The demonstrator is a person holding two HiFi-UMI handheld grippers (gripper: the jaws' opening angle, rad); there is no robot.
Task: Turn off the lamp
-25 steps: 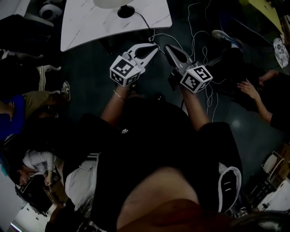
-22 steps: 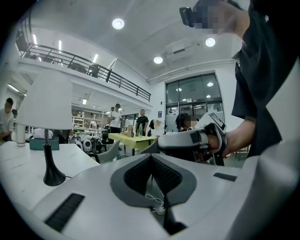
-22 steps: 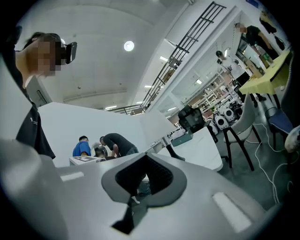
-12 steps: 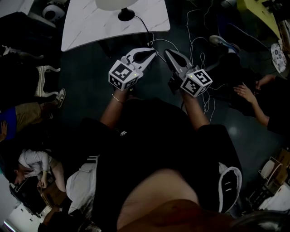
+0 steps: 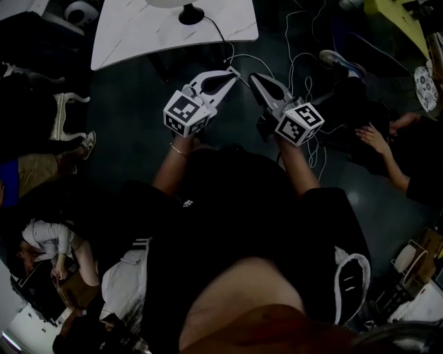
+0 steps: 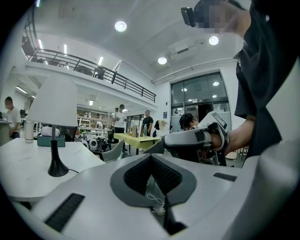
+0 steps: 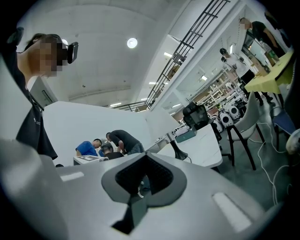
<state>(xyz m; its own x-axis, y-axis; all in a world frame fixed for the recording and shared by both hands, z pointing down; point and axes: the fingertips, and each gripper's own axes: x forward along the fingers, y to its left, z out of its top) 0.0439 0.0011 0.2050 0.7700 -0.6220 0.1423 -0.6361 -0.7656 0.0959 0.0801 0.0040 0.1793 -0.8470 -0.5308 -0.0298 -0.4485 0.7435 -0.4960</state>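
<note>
both grippers closed and empty, apart from the lamp
head view: left gripper and right gripper side by side, lamp on white table at 12 o'clock. left gripper view: jaws together, lamp at 9 o'clock. right gripper view: jaws together, lamp at 1 o'clock of them.

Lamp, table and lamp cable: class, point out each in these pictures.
lamp (image 6: 52,101): left gripper view, on its white shade.
table (image 5: 152,34): head view, on its bare white top.
lamp cable (image 5: 220,29): head view, where it crosses the table.
</note>
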